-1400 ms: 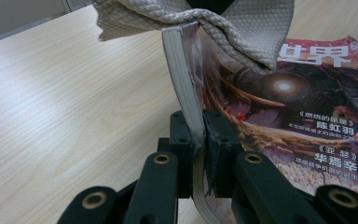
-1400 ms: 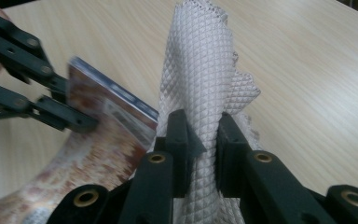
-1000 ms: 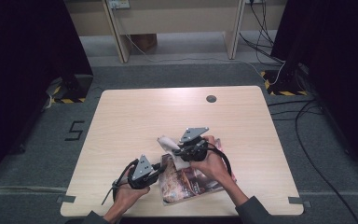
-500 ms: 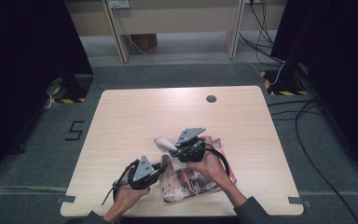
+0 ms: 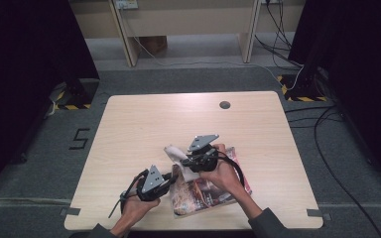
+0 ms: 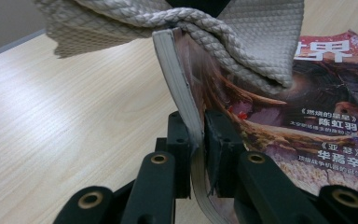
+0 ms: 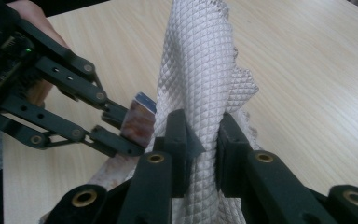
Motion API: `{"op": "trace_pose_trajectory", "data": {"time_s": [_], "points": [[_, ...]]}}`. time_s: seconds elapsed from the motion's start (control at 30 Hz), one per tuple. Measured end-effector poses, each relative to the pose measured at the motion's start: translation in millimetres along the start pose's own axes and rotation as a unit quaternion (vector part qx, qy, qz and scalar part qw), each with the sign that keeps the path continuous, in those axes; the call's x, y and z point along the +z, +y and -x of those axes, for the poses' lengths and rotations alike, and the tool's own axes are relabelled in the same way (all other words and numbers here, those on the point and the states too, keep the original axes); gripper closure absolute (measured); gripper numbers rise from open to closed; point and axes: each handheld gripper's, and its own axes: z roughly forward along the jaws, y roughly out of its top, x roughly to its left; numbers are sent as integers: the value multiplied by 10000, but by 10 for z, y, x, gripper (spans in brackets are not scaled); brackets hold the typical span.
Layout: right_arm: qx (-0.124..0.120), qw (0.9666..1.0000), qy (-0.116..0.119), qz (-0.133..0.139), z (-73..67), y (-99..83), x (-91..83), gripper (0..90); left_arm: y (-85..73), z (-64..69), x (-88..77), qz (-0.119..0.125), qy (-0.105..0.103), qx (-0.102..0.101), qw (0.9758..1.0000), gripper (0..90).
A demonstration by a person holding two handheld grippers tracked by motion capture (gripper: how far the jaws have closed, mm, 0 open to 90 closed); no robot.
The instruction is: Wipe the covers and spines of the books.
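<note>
The left gripper point(image 6: 196, 140) is clamped on the spine edge of the magazine point(image 6: 303, 135), which lies on the table point(image 5: 144, 124) near its front edge, its far corner hidden beneath the cloth point(image 7: 200, 84). The right gripper point(image 7: 200, 140) pinches that quilted cloth, bunched upright between its pads. In the high view, hands cover much of the magazine.

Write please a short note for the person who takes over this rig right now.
Left gripper: jaws shut on the magazine, at its spine edge, which is lifted off the table.
Right gripper: jaws shut on the cloth, held up over the magazine's top corner.
Things: the magazine lies cover up at the near edge of the table, the cloth drapes on its raised corner.
Done: both things are gripped.
Left: seemingly wiping the cover; how much is wiped I cannot tell.
</note>
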Motion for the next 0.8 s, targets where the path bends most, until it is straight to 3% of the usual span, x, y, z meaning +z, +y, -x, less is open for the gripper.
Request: {"op": "trace_pose_trajectory", "data": {"time_s": [0.1, 0.33, 0.47, 0.63, 0.8], "points": [[-130, 9999, -18, -13, -58, 34, 1, 781, 5, 9, -10, 21, -5, -9, 10000, 805], [-356, 9992, 179, 86, -179, 130, 15, 780, 12, 22, -3, 40, 11, 63, 10000, 805], [-285, 9994, 182, 70, -136, 114, 5, 781, 17, 26, -8, 29, 4, 88, 10000, 804], [-94, 9999, 25, -104, -10, 32, -18, 782, 13, 25, -3, 17, -5, 79, 10000, 802], [-208, 9997, -33, -86, -72, 69, -10, 781, 15, 22, -4, 42, 15, 61, 10000, 801]]}}
